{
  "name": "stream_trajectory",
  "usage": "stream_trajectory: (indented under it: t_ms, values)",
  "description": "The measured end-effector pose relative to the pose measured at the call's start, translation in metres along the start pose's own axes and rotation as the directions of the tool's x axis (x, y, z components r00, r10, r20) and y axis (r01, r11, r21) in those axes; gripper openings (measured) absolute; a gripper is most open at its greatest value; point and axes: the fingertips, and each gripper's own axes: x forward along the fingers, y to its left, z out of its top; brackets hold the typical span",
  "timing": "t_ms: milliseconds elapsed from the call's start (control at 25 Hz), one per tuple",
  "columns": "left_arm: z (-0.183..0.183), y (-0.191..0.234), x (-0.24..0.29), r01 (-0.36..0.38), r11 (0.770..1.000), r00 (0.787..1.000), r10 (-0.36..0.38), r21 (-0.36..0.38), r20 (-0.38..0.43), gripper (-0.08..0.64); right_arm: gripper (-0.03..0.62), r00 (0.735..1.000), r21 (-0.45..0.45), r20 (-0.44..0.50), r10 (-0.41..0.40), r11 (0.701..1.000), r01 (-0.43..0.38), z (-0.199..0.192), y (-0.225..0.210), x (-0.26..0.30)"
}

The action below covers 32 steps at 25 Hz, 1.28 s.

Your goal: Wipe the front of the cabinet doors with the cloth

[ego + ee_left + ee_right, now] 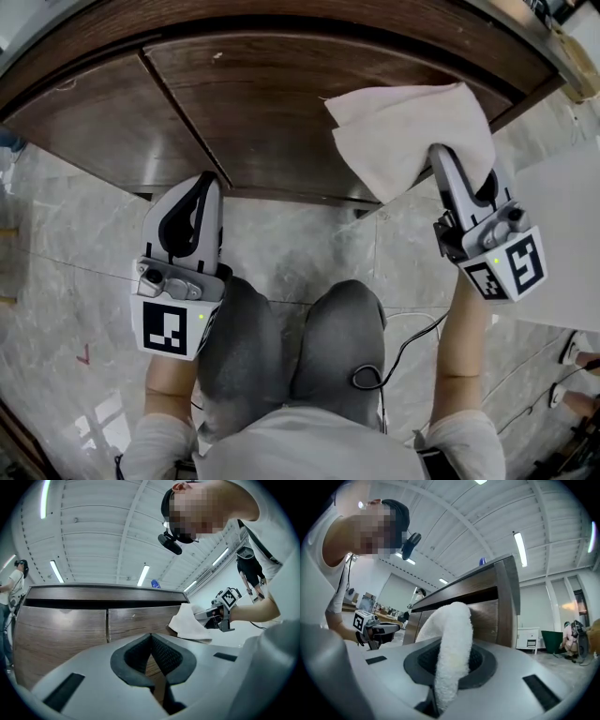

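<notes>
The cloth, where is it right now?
In the head view the cloth is at upper right, pinched in the right gripper and spread at the outer edge of the right-hand cabinet door.

cabinet doors: dark wood grain, matt, a few pale scuffs. cloth: white, soft, fuzzy nap up close. left claw and right claw: smooth matt grey plastic shells. pads: black, dimpled, rubbery look. floor: pale marble-look tile, glossy, reflective. trousers: grey matt fabric.
</notes>
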Motion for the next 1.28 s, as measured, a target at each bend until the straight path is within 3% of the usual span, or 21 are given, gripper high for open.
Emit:
stream_trajectory:
  t_ms: [280,560,840,1280]
  values:
    - [0.002,-0.005,0.003,0.019,1.000,1.000,-0.019,0.009,0.024,0.018,0.069,0.997,-0.023,-0.022,-0.077,0.997,0.076,-0.008,-0.017,-0.020]
    - [-0.009,-0.005,-0.006,0.018,1.000,1.000,-0.018,0.001,-0.015,0.018,0.069,0.997,-0.018,-0.019,-0.076,0.997,0.076,-0.009,-0.011,-0.025]
    - [0.000,0.023,-0.030,-0.030,0.999,1.000,0.030,0.015,0.007,0.018,0.069,0.996,-0.011,-0.021,0.084,0.996,-0.085,-0.007,0.066,0.001]
    - [-0.034,0.055,-0.066,-0.058,0.998,0.997,0.058,-0.010,-0.043,0.018,0.069,0.950,0.084,0.045,0.309,0.946,-0.312,-0.022,0.169,0.090]
